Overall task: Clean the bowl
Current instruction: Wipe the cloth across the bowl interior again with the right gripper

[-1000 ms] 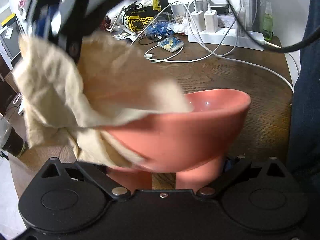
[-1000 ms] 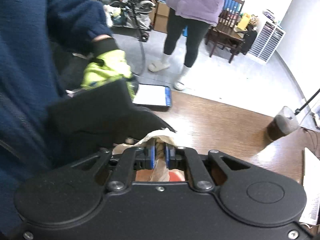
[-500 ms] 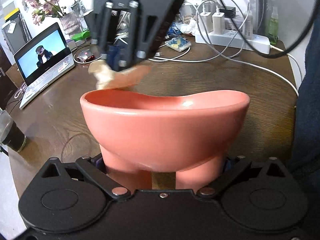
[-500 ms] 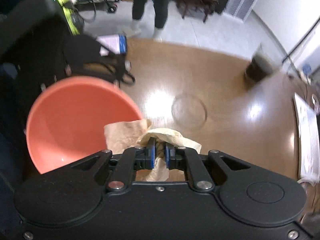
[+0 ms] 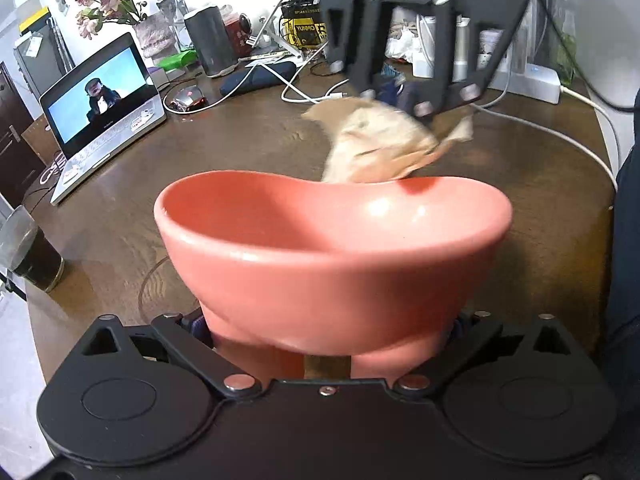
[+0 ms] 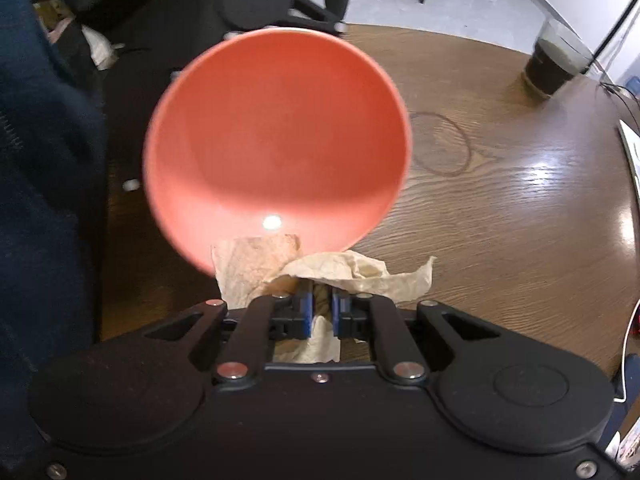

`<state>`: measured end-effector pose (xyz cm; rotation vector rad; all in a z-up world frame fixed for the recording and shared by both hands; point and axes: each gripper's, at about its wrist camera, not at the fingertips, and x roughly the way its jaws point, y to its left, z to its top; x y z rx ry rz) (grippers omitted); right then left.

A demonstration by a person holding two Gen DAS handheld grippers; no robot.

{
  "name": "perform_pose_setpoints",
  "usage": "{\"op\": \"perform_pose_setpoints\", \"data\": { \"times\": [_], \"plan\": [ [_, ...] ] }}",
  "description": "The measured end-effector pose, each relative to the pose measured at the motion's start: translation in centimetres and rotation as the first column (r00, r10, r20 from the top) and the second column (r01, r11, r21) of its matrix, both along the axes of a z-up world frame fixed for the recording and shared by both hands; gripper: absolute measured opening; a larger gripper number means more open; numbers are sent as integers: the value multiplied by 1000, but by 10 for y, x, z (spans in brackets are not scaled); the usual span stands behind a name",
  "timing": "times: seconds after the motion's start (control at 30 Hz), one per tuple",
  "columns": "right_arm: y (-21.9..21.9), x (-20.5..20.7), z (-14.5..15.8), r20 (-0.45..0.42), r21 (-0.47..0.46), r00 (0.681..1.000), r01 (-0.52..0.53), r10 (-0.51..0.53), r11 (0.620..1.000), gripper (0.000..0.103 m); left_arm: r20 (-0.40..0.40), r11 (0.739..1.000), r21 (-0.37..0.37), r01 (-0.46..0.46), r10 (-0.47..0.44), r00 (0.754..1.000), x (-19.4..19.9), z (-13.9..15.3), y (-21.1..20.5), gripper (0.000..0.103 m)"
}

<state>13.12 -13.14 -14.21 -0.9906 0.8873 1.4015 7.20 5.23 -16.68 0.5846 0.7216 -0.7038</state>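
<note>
Bowl (image 5: 332, 264): salmon-pink, round, mouth tilted up toward right gripper, off table (image 6: 500, 184) | Left gripper (image 5: 326, 330): clamped on bowl's base | Right gripper (image 6: 320, 304): pinched tight on crumpled beige cloth (image 5: 376, 148), cloth at far rim | Nearby: laptop (image 5: 100, 120), dark drink (image 6: 552, 64)

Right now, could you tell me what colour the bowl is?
The bowl is a plain salmon-pink, with no pattern; the right wrist view shows it best.

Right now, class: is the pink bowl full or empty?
Empty. The bowl shows a bare pink inside in the right wrist view; the crumpled cloth sits at its rim.
</note>
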Motion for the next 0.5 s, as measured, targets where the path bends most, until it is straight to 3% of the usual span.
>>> {"op": "perform_pose_setpoints", "data": {
  "times": [0.23,0.5],
  "plan": [
    [-8,-28,19,-41,-8,992,-117,116,993,12,2,1000,5,-7,7,1000,0,0,-1,98],
    [4,-42,55,-81,99,978,-187,195,977,12,2,1000,-2,-11,11,1000,0,2,-3,98]
  ]
}}
